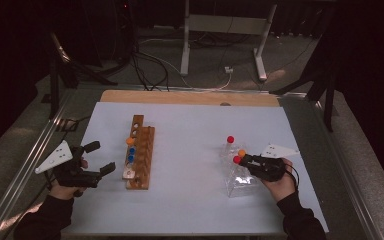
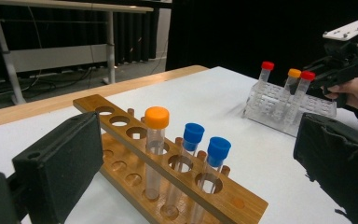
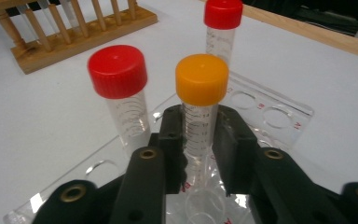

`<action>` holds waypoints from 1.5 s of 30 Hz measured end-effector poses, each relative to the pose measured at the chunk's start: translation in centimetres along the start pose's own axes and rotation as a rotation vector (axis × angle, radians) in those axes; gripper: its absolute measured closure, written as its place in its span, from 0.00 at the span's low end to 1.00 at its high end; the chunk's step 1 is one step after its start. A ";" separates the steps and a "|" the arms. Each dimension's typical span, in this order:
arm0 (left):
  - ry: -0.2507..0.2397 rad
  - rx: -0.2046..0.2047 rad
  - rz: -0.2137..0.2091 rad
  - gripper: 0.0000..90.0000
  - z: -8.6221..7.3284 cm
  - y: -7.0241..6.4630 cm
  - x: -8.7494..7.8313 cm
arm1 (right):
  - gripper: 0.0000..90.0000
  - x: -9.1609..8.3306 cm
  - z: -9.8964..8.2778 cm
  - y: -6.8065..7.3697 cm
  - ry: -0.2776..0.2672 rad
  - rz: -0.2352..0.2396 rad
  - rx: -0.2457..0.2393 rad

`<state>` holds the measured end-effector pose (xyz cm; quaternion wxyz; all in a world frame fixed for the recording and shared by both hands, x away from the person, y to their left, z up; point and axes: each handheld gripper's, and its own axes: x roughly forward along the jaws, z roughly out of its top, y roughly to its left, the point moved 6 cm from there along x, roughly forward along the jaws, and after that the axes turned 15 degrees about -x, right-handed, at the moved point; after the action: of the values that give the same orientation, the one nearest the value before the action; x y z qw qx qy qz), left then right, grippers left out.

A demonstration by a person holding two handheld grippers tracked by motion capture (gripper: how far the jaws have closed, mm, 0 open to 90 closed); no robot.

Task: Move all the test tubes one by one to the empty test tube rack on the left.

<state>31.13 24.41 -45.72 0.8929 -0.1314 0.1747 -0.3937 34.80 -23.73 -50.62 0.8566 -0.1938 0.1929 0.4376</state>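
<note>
Two padded black jaws of the right tool (image 3: 199, 135) clamp a clear round orange-capped tube (image 3: 200, 112) in the transparent plastic rack (image 3: 279, 109)

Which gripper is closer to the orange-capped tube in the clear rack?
Right. The right gripper has its fingers closed on the orange-capped tube in the clear rack. The left gripper is far across the table, open beside the wooden rack.

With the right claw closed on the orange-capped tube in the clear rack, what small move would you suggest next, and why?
Probably lift straight up. The right claw grips the orange-capped tube just below its cap, and the tube still stands in the clear rack beside a red-capped tube; tilting might knock it.
</note>
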 end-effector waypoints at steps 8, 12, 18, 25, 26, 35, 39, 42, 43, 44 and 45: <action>0.012 -0.019 -0.017 0.03 -0.1 0.0 0.1 | 0.83 -0.1 0.2 0.0 0.011 -0.008 -0.011; 0.014 -0.010 -0.014 0.03 -0.2 -0.1 0.1 | 0.83 -0.5 0.6 -0.1 -0.005 -0.015 -0.016; 0.015 0.002 -0.017 0.03 -0.1 -0.2 0.1 | 0.83 -1.0 1.4 -0.2 -0.014 -0.025 -0.021; 0.023 0.014 -0.021 0.03 -0.1 -0.4 0.2 | 0.83 -2.0 2.6 -0.5 -0.027 -0.038 -0.002; 0.024 0.016 -0.020 0.03 -0.1 -0.4 0.2 | 0.83 -2.1 2.7 -0.5 -0.031 -0.041 -0.004; 0.034 0.021 -0.025 0.03 -0.1 -0.6 0.2 | 0.83 -3.2 4.5 -0.8 -0.055 -0.061 -0.031; 0.036 0.022 -0.031 0.03 0.1 -0.8 0.2 | 0.83 -3.9 5.5 -1.3 -0.067 -0.084 -0.045; 0.037 0.022 -0.032 0.03 0.3 -1.0 0.3 | 0.83 -4.5 6.4 -1.6 -0.083 -0.097 -0.057; 0.040 0.023 -0.028 0.03 0.3 -1.1 0.4 | 0.83 -4.7 6.7 -1.6 -0.086 -0.099 -0.061; 0.044 0.026 -0.024 0.03 0.4 -1.2 0.4 | 0.83 -4.8 7.0 -1.7 -0.093 -0.102 -0.066; 0.049 0.022 -0.029 0.03 0.4 -1.3 0.5 | 0.83 -5.0 7.3 -1.7 -0.100 -0.101 -0.069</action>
<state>30.76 23.24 -44.99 0.8840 -0.1144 0.1901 -0.4114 34.66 -24.35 -41.66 0.8790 -0.2107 0.1244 0.4092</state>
